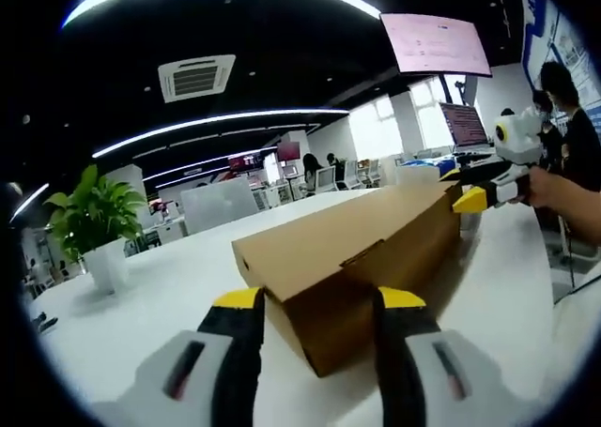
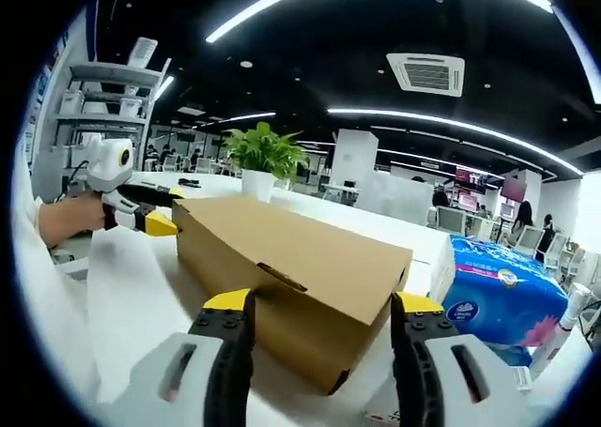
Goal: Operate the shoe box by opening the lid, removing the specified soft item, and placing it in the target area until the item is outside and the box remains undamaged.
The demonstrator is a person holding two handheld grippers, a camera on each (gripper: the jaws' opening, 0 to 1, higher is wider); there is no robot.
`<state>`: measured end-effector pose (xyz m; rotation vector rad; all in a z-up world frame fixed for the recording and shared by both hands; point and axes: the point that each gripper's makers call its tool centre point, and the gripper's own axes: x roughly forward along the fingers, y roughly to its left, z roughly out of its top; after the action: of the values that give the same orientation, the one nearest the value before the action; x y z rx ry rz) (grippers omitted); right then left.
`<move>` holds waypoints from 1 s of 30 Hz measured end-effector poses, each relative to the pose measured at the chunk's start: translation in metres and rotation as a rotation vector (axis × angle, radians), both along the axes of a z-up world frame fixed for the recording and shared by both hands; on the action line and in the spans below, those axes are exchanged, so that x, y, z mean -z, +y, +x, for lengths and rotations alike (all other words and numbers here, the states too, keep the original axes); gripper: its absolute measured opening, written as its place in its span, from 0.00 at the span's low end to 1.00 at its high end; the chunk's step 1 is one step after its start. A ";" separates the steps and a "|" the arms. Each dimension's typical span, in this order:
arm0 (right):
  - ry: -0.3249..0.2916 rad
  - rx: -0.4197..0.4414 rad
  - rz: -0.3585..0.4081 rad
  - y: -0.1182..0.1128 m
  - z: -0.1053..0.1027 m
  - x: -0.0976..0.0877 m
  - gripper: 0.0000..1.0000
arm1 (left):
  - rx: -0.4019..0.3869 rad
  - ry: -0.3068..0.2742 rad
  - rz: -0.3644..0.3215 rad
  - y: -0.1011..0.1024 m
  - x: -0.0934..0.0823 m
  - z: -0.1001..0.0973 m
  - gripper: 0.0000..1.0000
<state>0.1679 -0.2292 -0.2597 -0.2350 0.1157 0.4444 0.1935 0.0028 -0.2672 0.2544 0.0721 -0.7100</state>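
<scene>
Box: closed cardboard shoe box (image 1: 352,258) on white table (image 1: 160,296).
Left gripper (image 1: 319,300): released, straddling the near corner.
Right gripper (image 2: 324,305): released, straddling the other end.

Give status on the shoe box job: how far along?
Done: nothing yet; the cardboard shoe box sits closed on the white table. In hand: left gripper and right gripper open, one at each end. Left: open lid, remove soft item, place it.
</scene>
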 end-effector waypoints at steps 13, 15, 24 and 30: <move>-0.187 0.037 0.195 -0.033 -0.022 -0.086 0.55 | 0.041 0.003 -0.221 0.034 -0.070 -0.011 0.61; -0.211 0.022 0.202 -0.034 -0.028 -0.098 0.58 | 0.049 0.008 -0.243 0.043 -0.081 -0.016 0.61; -0.266 -0.059 0.098 -0.018 -0.049 -0.116 0.60 | -0.025 -0.138 -0.175 0.090 -0.120 -0.026 0.59; -0.281 -0.042 0.015 -0.020 -0.040 -0.107 0.48 | -0.016 -0.165 -0.164 0.094 -0.120 -0.030 0.56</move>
<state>0.1277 -0.2489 -0.1528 -0.2835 -0.1677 0.4496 0.1634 0.0970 -0.1472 0.1541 -0.1404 -0.6724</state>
